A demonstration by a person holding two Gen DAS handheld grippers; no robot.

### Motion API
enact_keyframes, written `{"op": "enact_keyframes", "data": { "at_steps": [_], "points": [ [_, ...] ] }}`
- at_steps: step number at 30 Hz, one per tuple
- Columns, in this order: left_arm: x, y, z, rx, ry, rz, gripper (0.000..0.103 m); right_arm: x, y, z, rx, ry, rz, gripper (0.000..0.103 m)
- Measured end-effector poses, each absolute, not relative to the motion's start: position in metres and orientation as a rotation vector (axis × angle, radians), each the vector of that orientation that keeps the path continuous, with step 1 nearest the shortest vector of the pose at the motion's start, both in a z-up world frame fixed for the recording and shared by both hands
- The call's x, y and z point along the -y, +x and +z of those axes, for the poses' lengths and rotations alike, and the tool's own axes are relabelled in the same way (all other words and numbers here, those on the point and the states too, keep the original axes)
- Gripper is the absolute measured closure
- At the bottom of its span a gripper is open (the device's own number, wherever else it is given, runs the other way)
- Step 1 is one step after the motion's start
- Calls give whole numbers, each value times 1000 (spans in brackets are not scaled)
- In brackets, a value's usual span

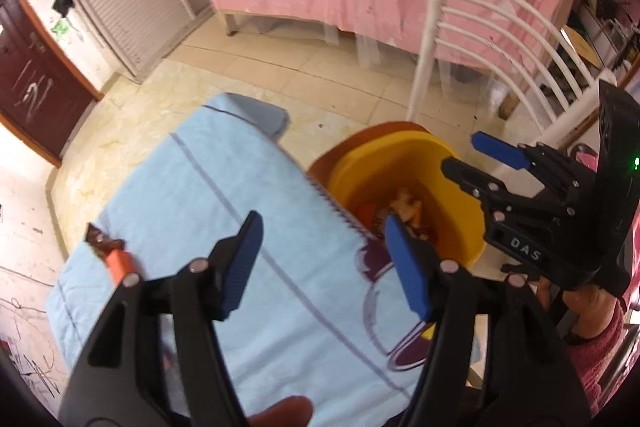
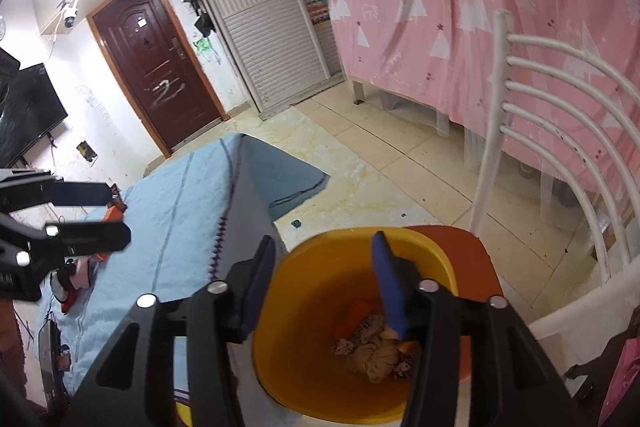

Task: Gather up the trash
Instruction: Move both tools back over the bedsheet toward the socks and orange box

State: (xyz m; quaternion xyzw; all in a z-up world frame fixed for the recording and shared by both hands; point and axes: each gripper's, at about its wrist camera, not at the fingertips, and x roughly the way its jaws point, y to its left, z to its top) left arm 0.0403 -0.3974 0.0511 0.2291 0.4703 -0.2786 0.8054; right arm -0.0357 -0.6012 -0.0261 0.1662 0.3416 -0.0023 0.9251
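A yellow bin [image 2: 316,283] stands on an orange chair seat [image 2: 472,243] beside the table; it also shows in the left wrist view [image 1: 400,163]. Crumpled paper and wrappers [image 2: 372,351] lie in its bottom. My right gripper [image 2: 324,283] is open and empty, directly above the bin; it also shows in the left wrist view [image 1: 476,155]. My left gripper [image 1: 324,259] is open and empty over the light blue cloth [image 1: 208,187]. An orange and brown wrapper [image 1: 112,255] lies on the cloth at the left. It also shows in the right wrist view [image 2: 112,215].
A white chair back [image 2: 560,131] rises behind the bin. A pink curtain [image 2: 460,7] hangs beyond it. A red and white scrap [image 2: 76,283] lies on the cloth near my left gripper [image 2: 108,215]. A brown door [image 2: 156,59] and tiled floor [image 2: 380,155] are behind.
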Motion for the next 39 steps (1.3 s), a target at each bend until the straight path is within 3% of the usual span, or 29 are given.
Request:
{"op": "enact_keyframes", "data": {
  "at_steps": [4,12,25,39],
  "points": [
    [369,49,65,-986,453,-556,33,581,-26,-15,-692,312,25,48],
    [307,68,83,-965,393,-456,32,530,-4,3,-686,248,125,34],
    [220,76,93,-962,307,-354,32,446,27,13,-720,154,255,29],
    [139,61,65,-1029,228,-371,31,374,52,15,-766,93,349,27]
  ]
}}
